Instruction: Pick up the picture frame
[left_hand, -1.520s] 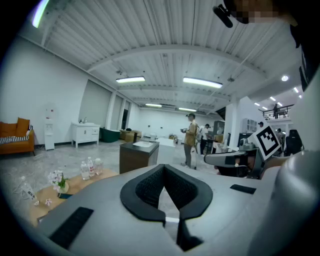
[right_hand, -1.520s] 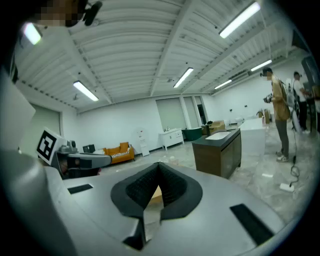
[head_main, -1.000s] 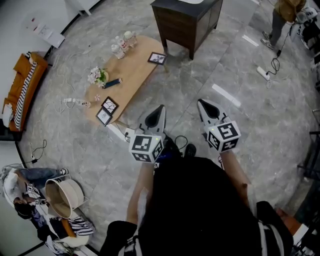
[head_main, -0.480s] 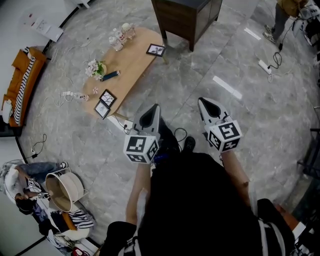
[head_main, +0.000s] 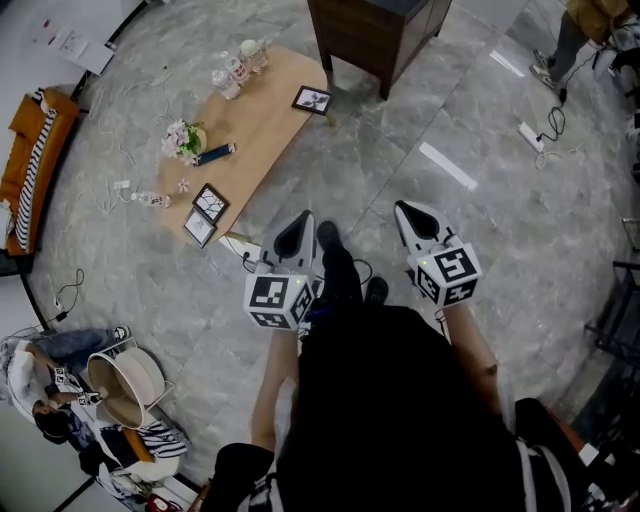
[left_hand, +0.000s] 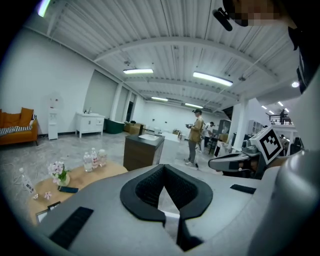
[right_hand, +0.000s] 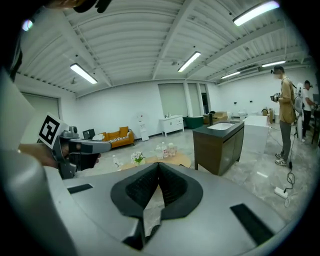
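Three picture frames lie on the oval wooden table: one black frame at its far end, and two more side by side at its near end. My left gripper and right gripper hang over the grey floor, well short of the table, both pointing forward. Each has its jaws closed tip to tip with nothing between them. The left gripper view shows the left gripper in front of the table. From the right gripper view, the right gripper points at the same table.
Bottles, a small flower pot and a dark remote-like object share the table. A dark cabinet stands beyond it. Cables and a power strip lie on the floor. A person stands at the right.
Both grippers have drifted slightly down in the head view, the left one also to the left. A shoe has stepped forward between them. The table sits a little higher and further left.
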